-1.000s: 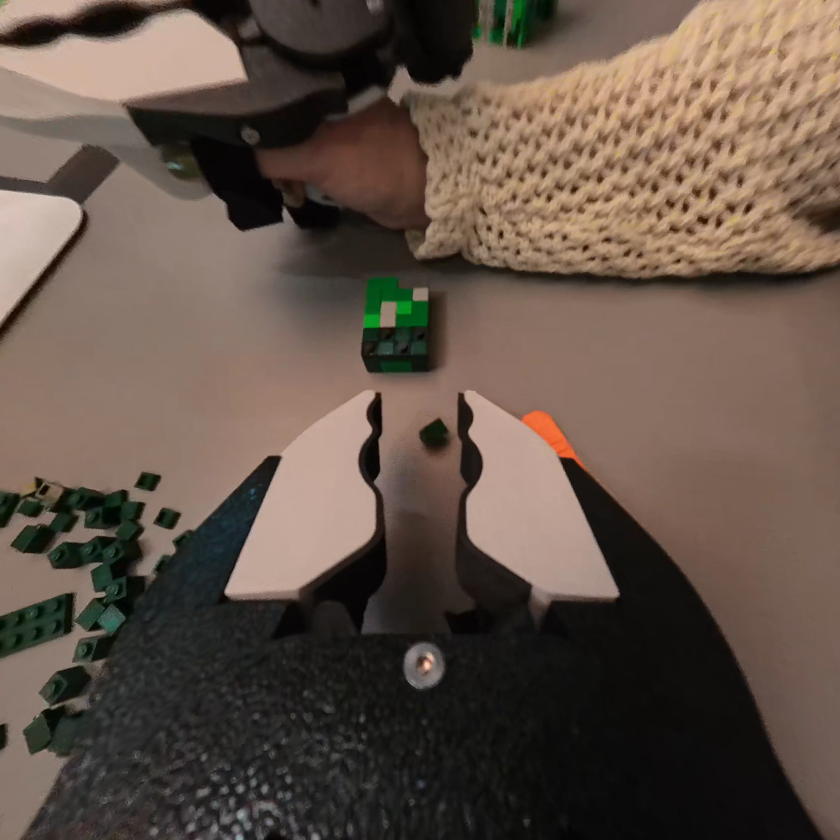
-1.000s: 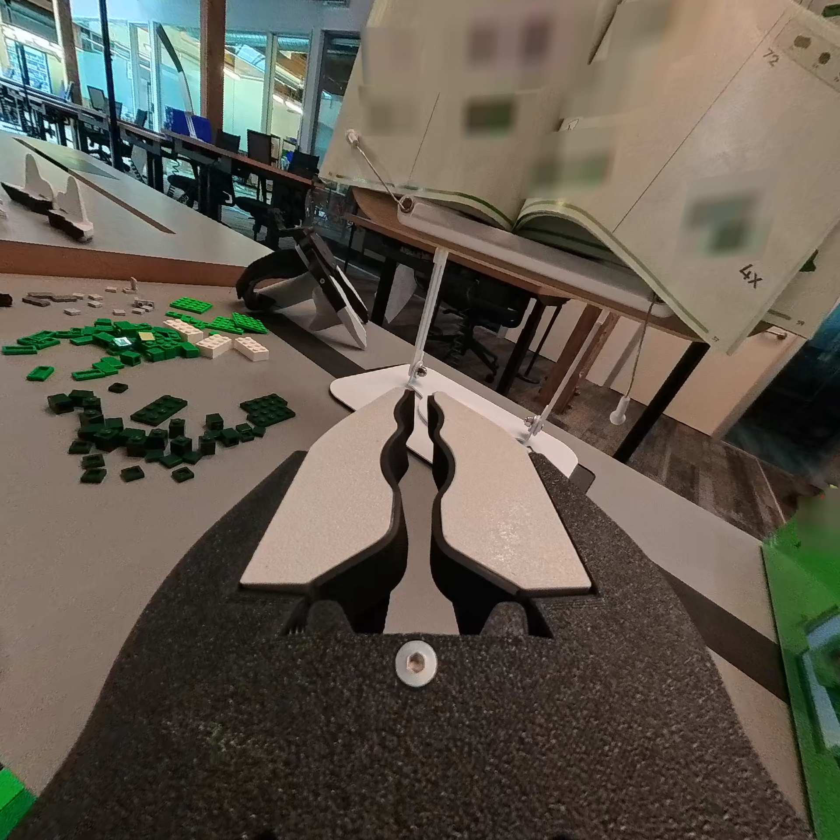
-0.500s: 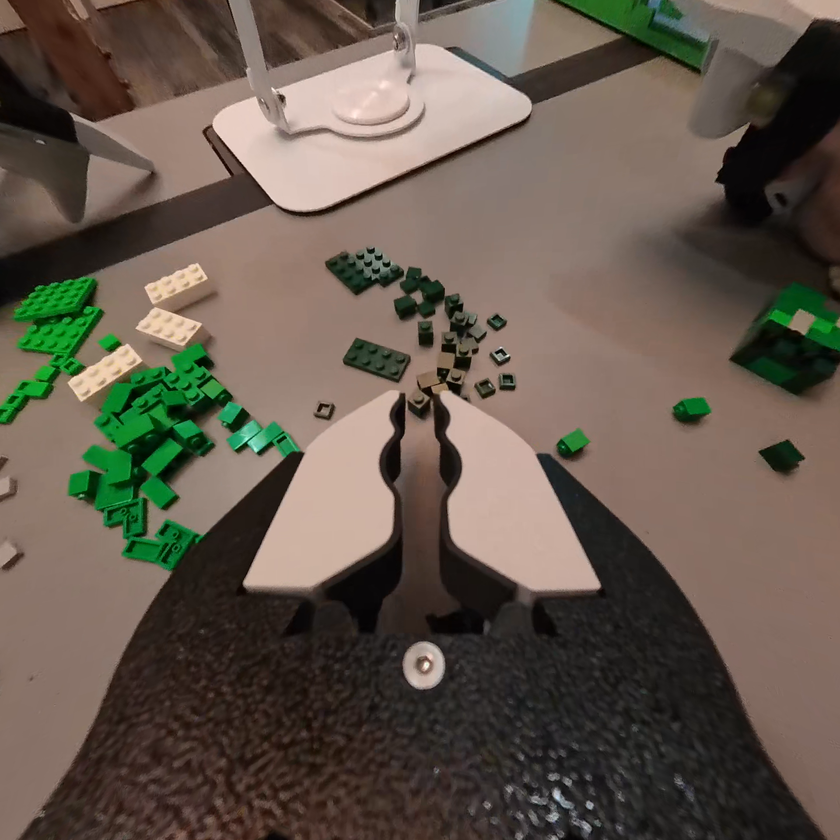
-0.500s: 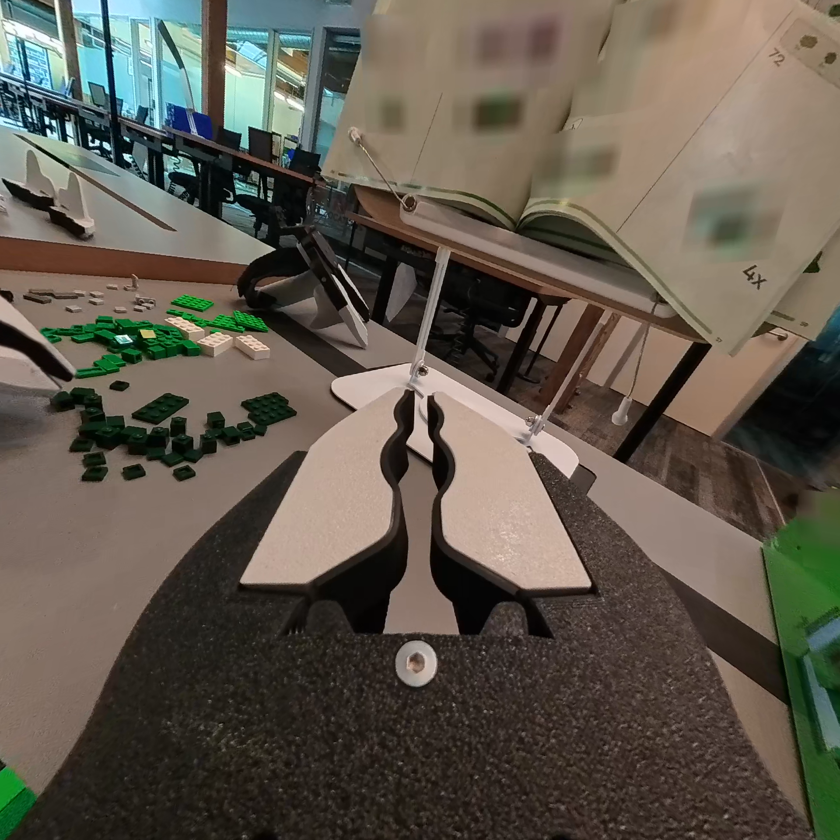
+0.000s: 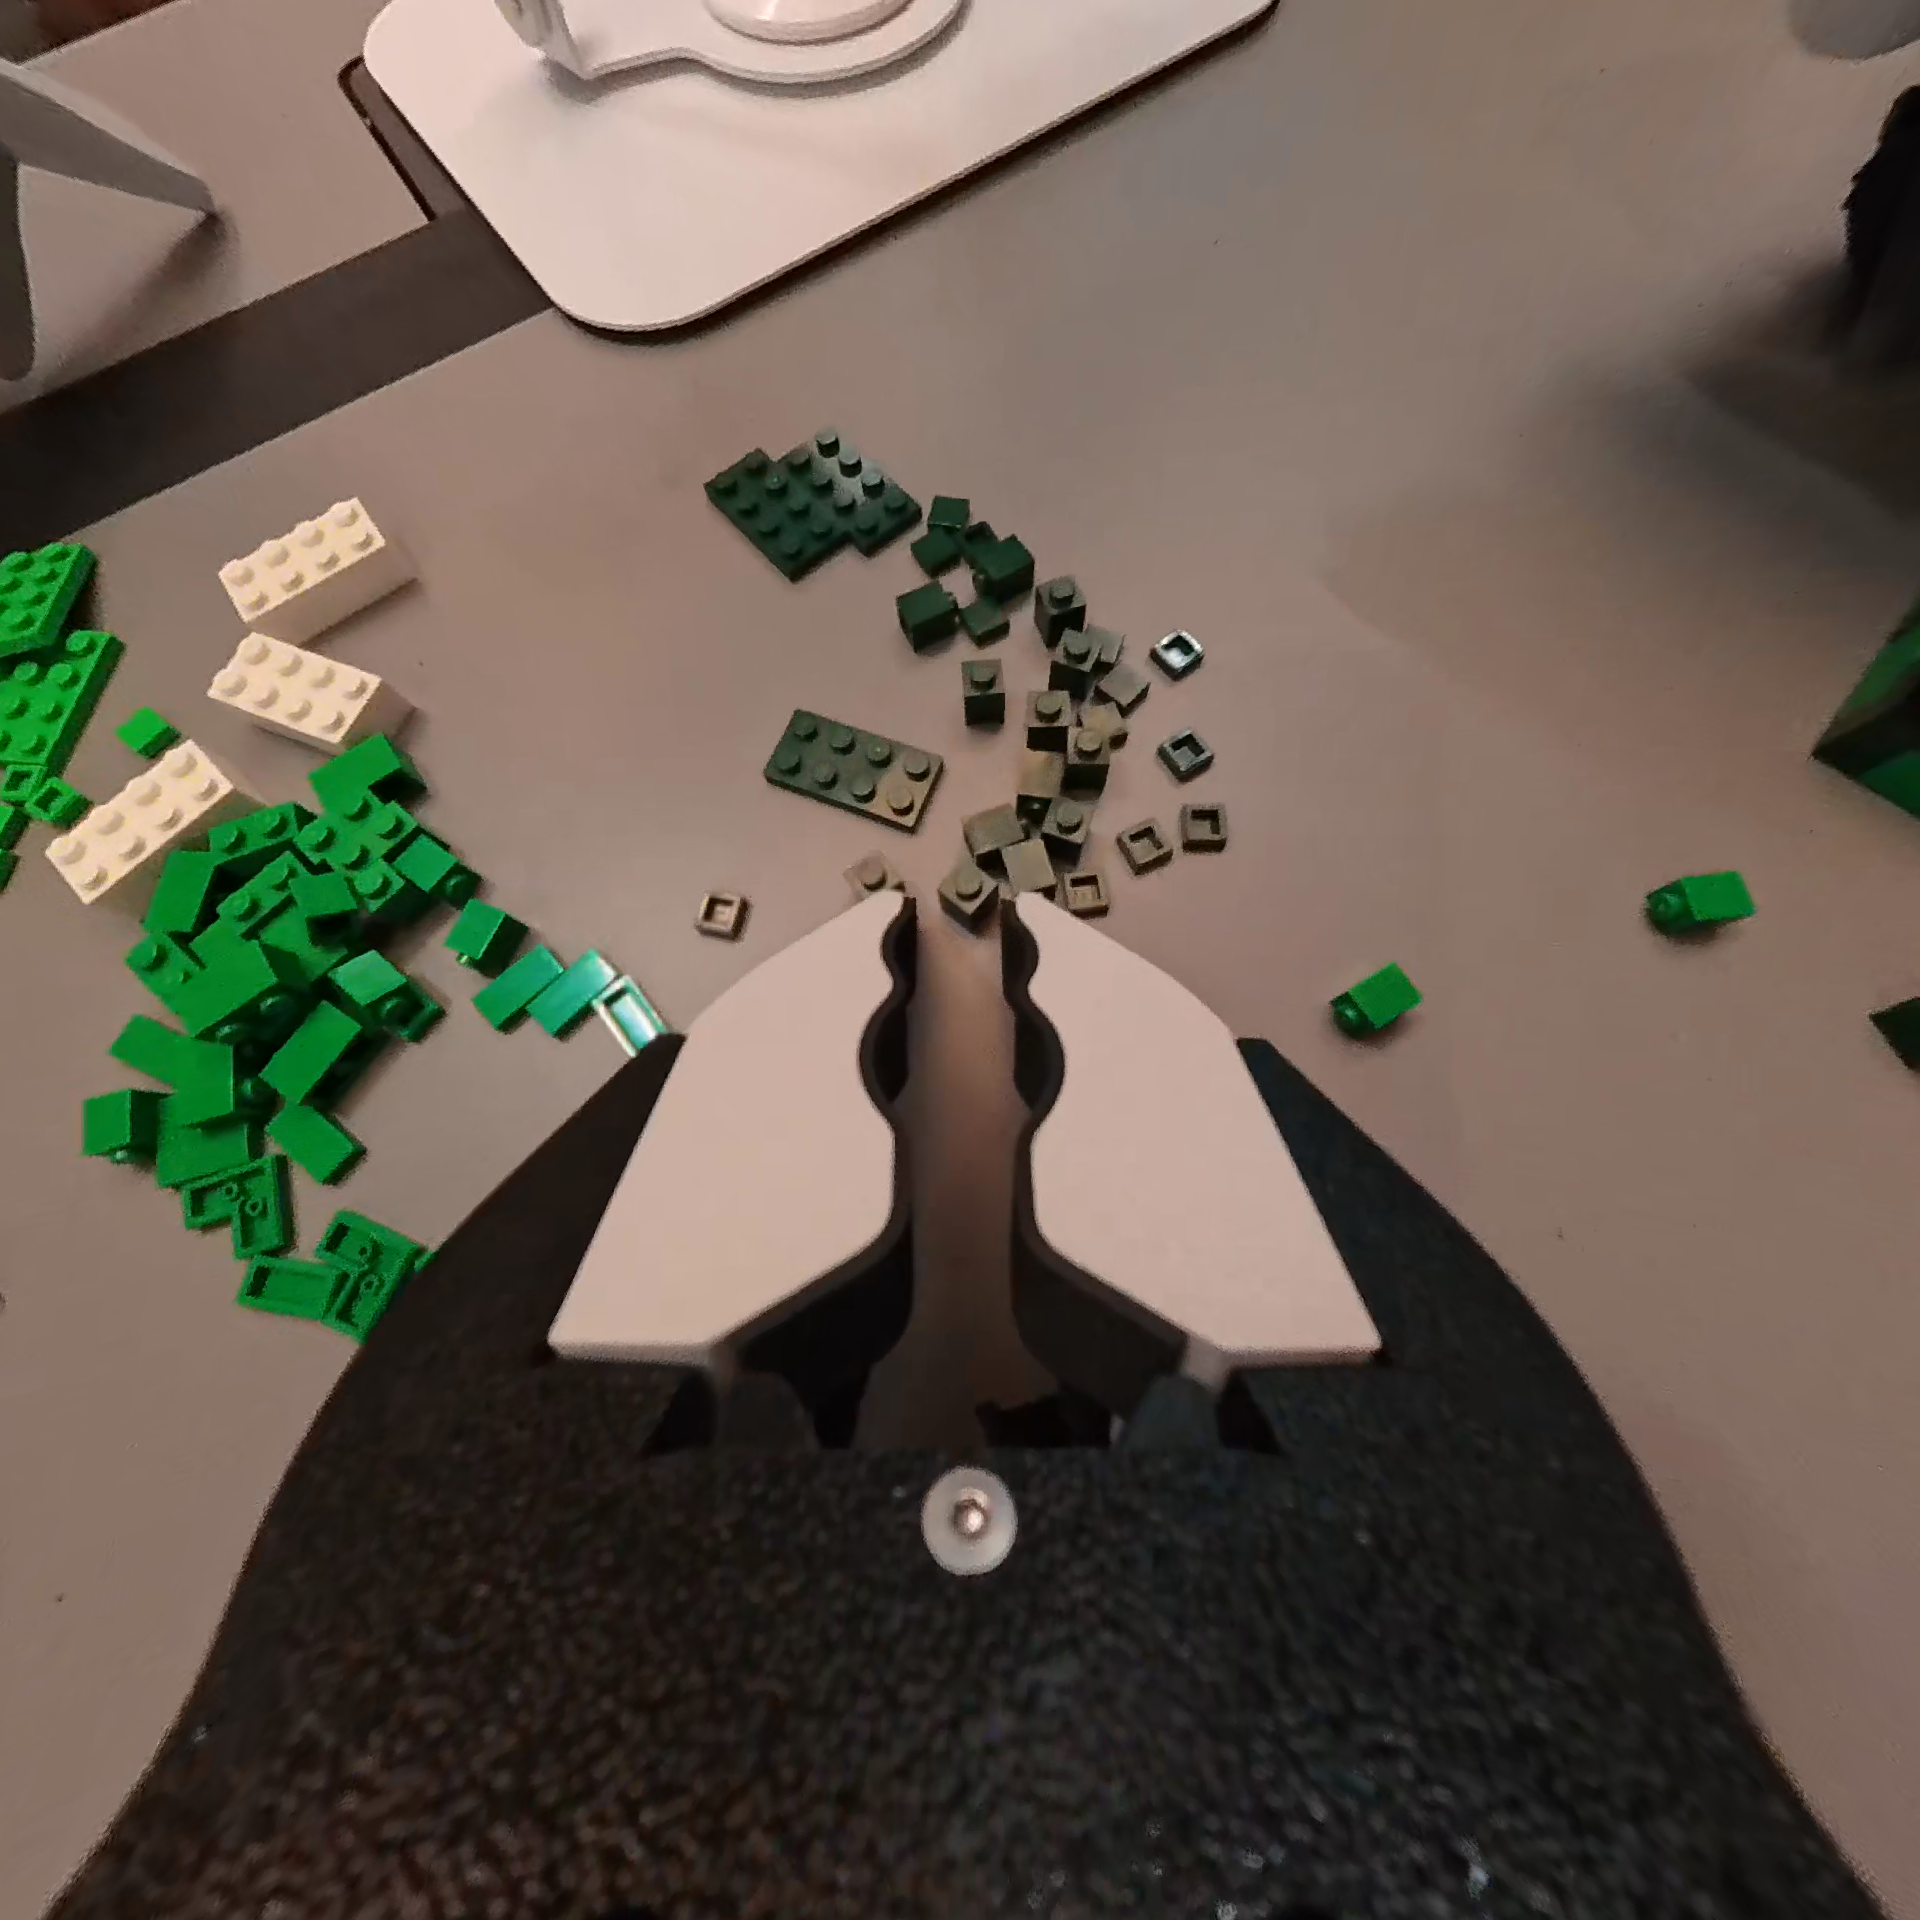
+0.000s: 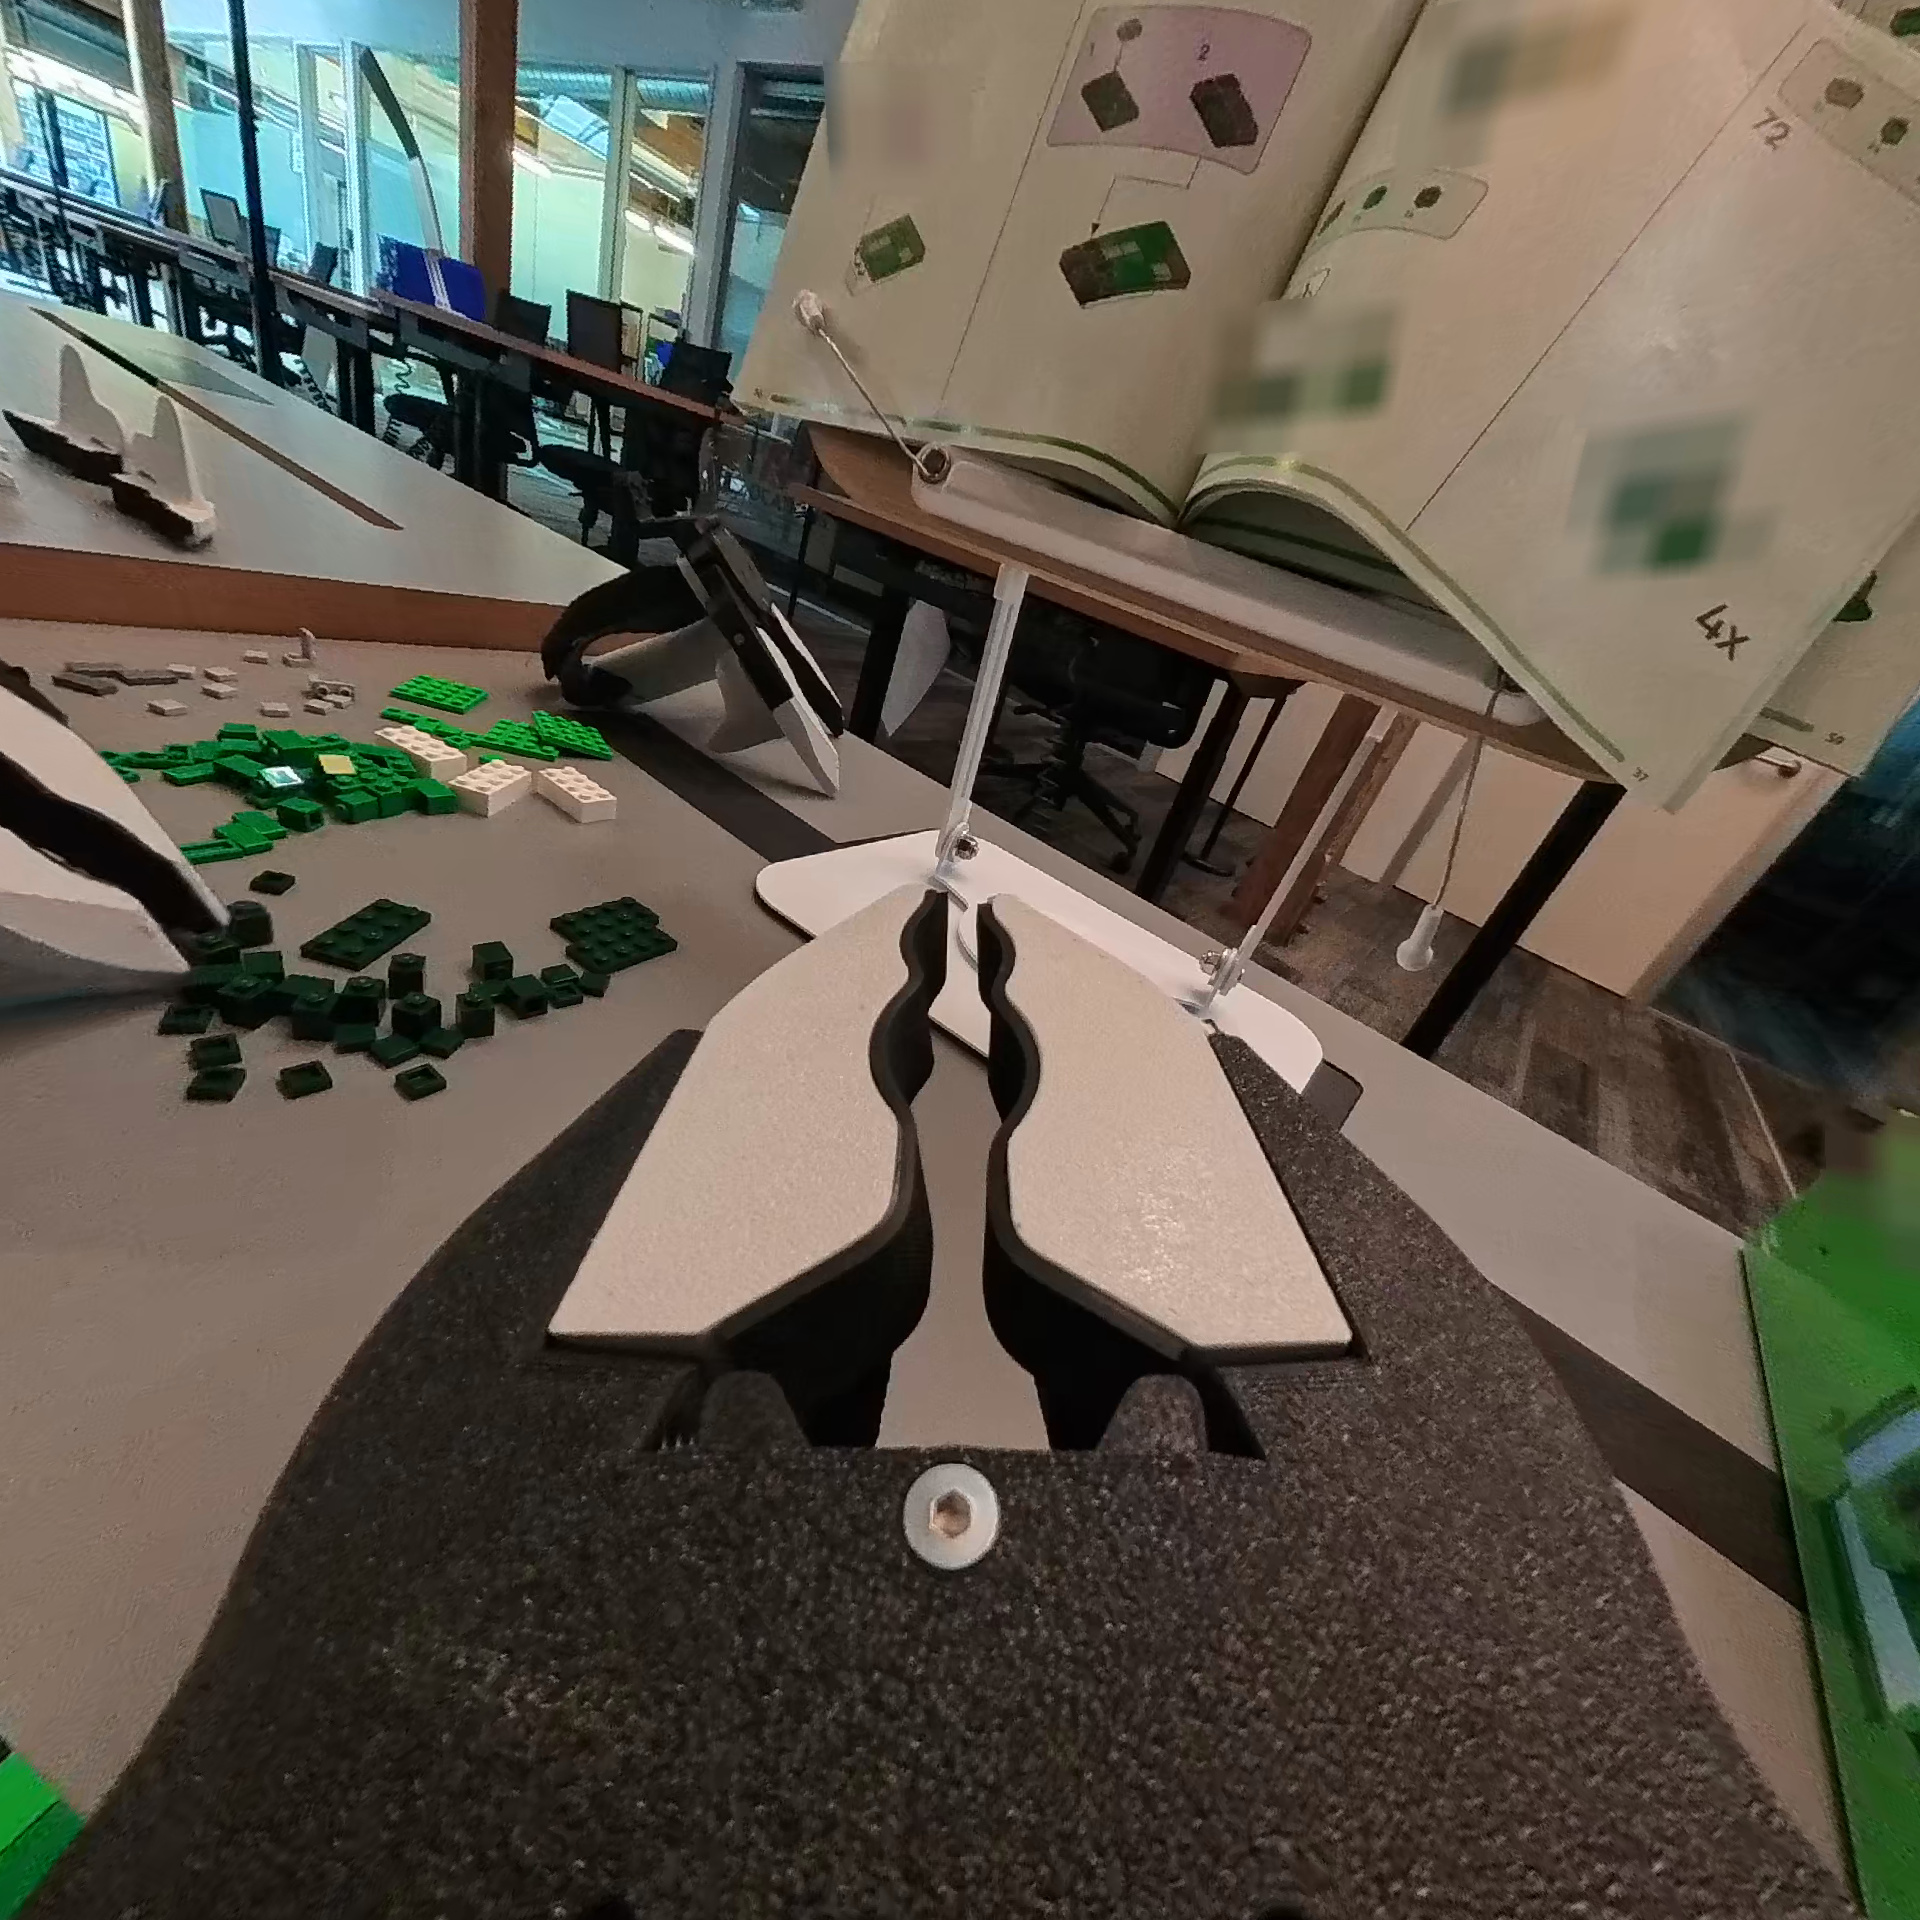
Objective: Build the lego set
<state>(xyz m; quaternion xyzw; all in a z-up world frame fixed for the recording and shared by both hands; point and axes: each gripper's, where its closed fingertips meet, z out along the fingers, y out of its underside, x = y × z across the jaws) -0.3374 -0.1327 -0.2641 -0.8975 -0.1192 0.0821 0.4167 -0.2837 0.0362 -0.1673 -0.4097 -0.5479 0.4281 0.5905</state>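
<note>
My left gripper point(image 5: 958, 909) is low over the grey table point(image 5: 1351, 520). Its jaws stand a narrow gap apart. The tips straddle a small dark green brick point(image 5: 968, 896) at the near edge of a dark green pile point(image 5: 1060, 727). In the right wrist view the left gripper point(image 6: 203, 930) touches that pile point(image 6: 364, 997) from the left. My right gripper point(image 6: 956, 909) is nearly closed and empty, raised and pointing at the white stand base point(image 6: 862, 883). The part-built green block point(image 5: 1881, 727) shows at the right edge.
Left of my left gripper lie a bright green pile point(image 5: 270, 935) and white bricks point(image 5: 312, 691). Two loose green bricks point(image 5: 1377, 997) lie to the right. An open instruction booklet point(image 6: 1351, 312) sits on the stand. An idle gripper point(image 6: 727, 665) rests behind. A green baseplate point(image 6: 1829, 1455) lies at the right. Left tips and right tips are each some 15 cm from the part-built green block point(image 5: 1881, 727).
My left gripper swung left from the part-built block to the dark green pile, narrowed its jaws and moved closer to the bricks. My right gripper has not moved.
</note>
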